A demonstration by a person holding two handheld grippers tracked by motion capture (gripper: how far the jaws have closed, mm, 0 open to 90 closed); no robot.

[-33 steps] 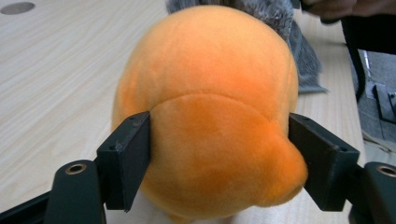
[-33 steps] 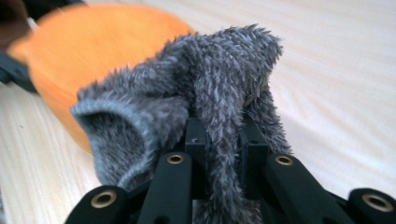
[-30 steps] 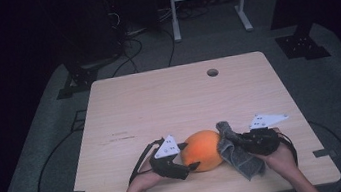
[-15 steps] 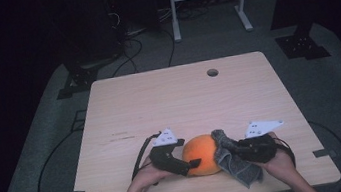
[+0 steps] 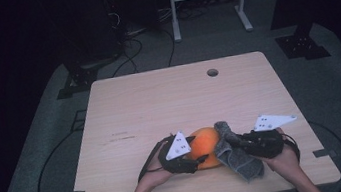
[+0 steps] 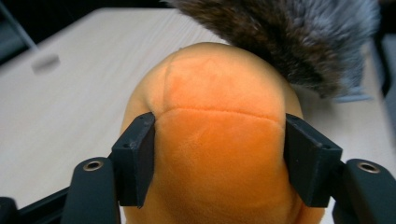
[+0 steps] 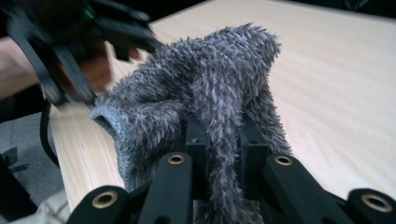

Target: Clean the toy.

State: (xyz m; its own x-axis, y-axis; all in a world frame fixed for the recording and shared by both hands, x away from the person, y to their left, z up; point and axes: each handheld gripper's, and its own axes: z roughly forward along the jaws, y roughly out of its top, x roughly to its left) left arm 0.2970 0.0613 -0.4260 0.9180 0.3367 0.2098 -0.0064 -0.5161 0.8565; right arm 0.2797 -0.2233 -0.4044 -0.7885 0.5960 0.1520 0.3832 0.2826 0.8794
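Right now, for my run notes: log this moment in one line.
left gripper: jaws just closing on orange plush | right gripper: shut on grey cloth | table

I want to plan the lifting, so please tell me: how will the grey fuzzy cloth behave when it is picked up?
The grey cloth will probably flop: it already droops in folds around the right gripper that pinches it. It looks light, being thin fluffy fabric. The fuzzy pile should resist slipping.

There are no words or numbers to read here — not on the orange plush toy [image 6: 219, 140], not on the fuzzy grey cloth [image 7: 205, 93], and not on the wooden table [image 5: 169, 101].
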